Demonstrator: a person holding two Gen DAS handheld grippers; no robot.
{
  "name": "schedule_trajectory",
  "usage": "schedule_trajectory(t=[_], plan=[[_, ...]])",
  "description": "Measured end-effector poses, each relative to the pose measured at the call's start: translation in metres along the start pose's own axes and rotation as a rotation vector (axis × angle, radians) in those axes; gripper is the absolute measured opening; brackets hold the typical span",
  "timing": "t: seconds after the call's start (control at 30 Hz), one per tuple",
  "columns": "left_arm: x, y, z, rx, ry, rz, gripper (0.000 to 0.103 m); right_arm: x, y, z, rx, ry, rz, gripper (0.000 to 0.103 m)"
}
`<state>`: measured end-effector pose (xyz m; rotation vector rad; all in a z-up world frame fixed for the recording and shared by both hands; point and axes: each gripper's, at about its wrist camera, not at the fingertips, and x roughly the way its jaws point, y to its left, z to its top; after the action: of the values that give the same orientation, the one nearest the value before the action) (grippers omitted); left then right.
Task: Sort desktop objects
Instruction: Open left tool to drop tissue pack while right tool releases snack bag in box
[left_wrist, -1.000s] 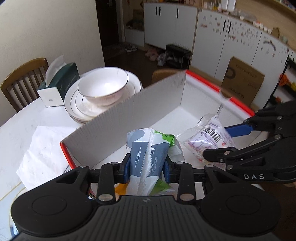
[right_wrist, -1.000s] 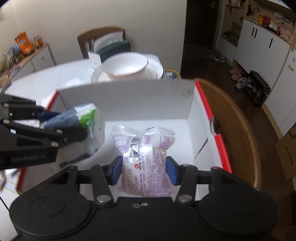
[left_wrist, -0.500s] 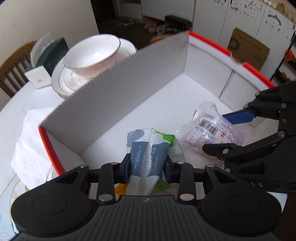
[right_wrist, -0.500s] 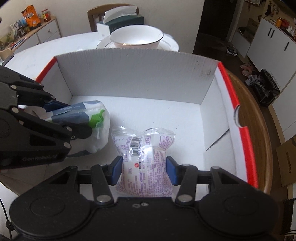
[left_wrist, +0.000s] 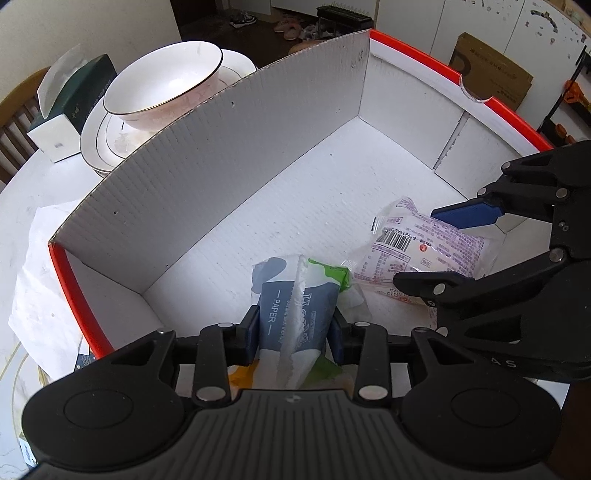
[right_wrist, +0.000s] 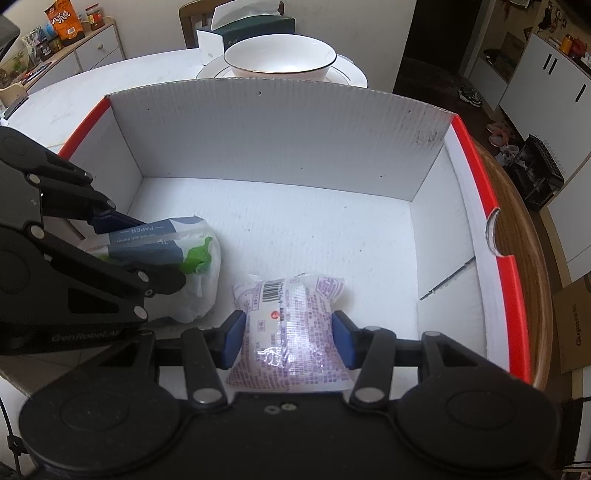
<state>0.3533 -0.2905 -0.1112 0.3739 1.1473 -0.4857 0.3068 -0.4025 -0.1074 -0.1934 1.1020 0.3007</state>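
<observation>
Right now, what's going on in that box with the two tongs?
Both tongs are down inside the white cardboard box with the red rim. The left tongs are shut on a blue and green tissue pack, and the right tongs are shut on a clear purple-printed snack packet. The two items sit side by side near the box floor, neither released. A bowl on stacked plates stands behind the box.
</observation>
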Motion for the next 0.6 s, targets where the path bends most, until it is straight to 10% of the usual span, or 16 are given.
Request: schedule_trajectory(t=[0.6], plan=[[-0.044,0.009,-0.009,-0.078,-0.131,-0.033,0.058,-0.041,-0.008,0.001,-0.028,-0.084,0.032,0.067]])
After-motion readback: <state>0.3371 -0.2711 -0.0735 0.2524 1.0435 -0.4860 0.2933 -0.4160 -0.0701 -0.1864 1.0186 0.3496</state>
